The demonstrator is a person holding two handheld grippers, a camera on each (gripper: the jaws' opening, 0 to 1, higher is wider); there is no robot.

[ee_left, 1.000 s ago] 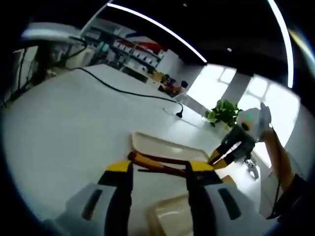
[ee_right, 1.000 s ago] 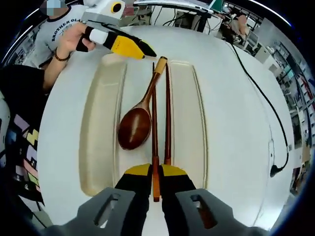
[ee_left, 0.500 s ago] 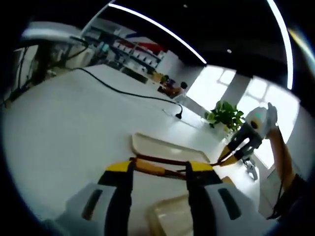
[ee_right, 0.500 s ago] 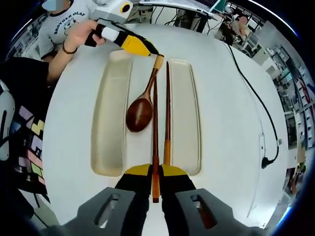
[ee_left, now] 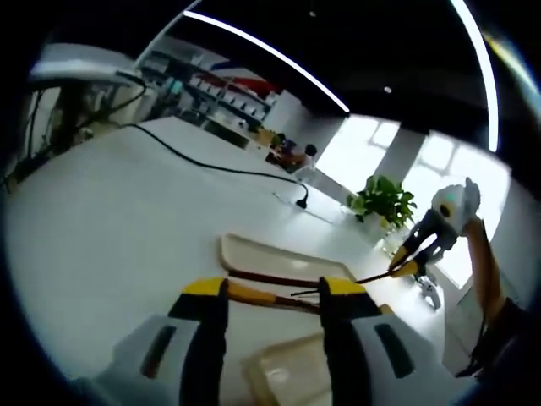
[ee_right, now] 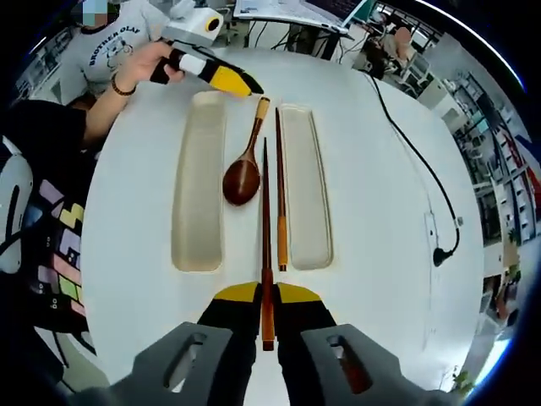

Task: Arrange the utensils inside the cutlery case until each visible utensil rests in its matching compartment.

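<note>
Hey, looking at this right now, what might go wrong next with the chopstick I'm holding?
The right tool pinches one chopstick near its very end, so the long free length may swing or twist out of the grip. Its tip lies close beside the spoon and the second chopstick, which it might knock. Both sit between the two trays, not visibly in either.

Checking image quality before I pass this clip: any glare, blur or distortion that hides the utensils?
Left gripper view: blown-out windows behind the right tool, soft focus, chopstick thin and dim. Right gripper view: evenly lit and sharper; spoon, both chopsticks and trays read clearly; fisheye bends the table edge.
</note>
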